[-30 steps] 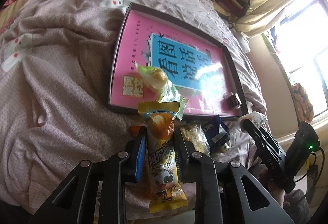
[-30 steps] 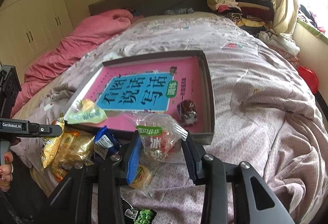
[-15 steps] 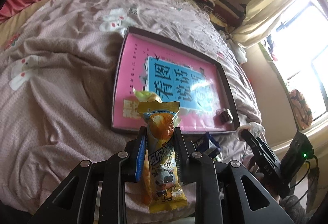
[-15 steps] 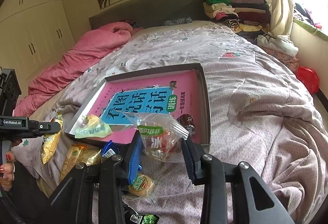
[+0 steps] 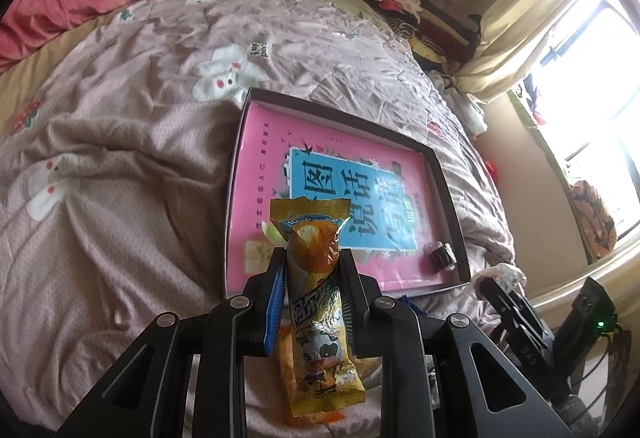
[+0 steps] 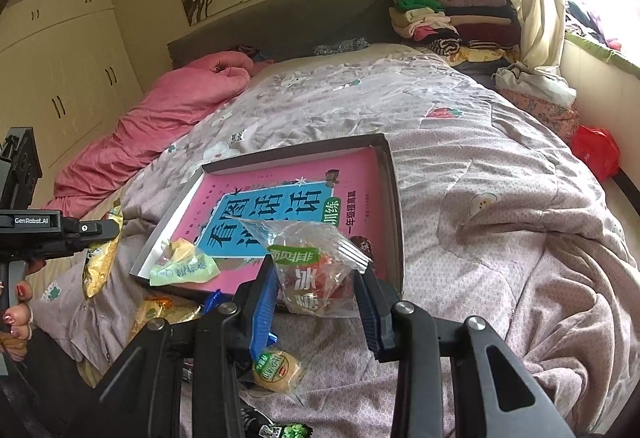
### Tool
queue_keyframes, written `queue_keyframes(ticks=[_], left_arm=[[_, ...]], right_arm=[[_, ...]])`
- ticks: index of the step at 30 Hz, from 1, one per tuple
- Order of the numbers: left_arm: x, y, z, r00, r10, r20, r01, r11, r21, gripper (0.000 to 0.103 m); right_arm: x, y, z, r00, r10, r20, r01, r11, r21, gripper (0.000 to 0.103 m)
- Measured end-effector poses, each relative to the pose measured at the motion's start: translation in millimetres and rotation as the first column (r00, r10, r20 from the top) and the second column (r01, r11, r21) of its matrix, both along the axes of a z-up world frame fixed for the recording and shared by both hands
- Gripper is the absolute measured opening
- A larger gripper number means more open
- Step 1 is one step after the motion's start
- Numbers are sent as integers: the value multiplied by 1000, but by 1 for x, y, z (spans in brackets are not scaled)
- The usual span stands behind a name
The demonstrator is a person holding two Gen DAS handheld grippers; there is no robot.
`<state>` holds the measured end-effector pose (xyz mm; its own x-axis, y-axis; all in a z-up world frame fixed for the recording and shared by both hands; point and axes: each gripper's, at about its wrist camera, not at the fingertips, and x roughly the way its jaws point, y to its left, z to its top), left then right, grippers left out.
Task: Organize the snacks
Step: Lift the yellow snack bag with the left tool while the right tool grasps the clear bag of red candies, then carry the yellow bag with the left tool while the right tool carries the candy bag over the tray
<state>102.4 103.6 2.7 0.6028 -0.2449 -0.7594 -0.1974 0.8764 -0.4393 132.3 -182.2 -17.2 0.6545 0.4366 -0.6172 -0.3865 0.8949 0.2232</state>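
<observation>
Gripping an orange snack stick [image 5: 316, 302], left tool [image 6: 60, 234] reads "GenRobot.AI"; right tool [image 6: 316, 290] clamps a clear packet [image 6: 316, 270].

A bed [image 6: 500, 197] under a mauve quilt printed with rabbits carries a shallow dark-rimmed tray [image 6: 394, 197] lined with a pink book. Near the tray's front edge, loose snack packets lie on the quilt: a round cake in clear wrap [image 6: 276, 368], a yellow packet [image 6: 160, 312]. A pink duvet [image 6: 160, 125] is heaped along the bed's far left side.
</observation>
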Motion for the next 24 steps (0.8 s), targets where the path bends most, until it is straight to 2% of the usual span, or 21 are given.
queue_keyframes(ticks=[13,24], left_arm=[[19,6,-1,1000,-11,2,11,1000,16,26],[37,9,-4,1000,-15,18,14,1000,22,26]], right_arm=[[10,22,17,1000,18,-8,-18,1000,-24,38],[18,31,19,999,13,-32,-15,999,-44,38]])
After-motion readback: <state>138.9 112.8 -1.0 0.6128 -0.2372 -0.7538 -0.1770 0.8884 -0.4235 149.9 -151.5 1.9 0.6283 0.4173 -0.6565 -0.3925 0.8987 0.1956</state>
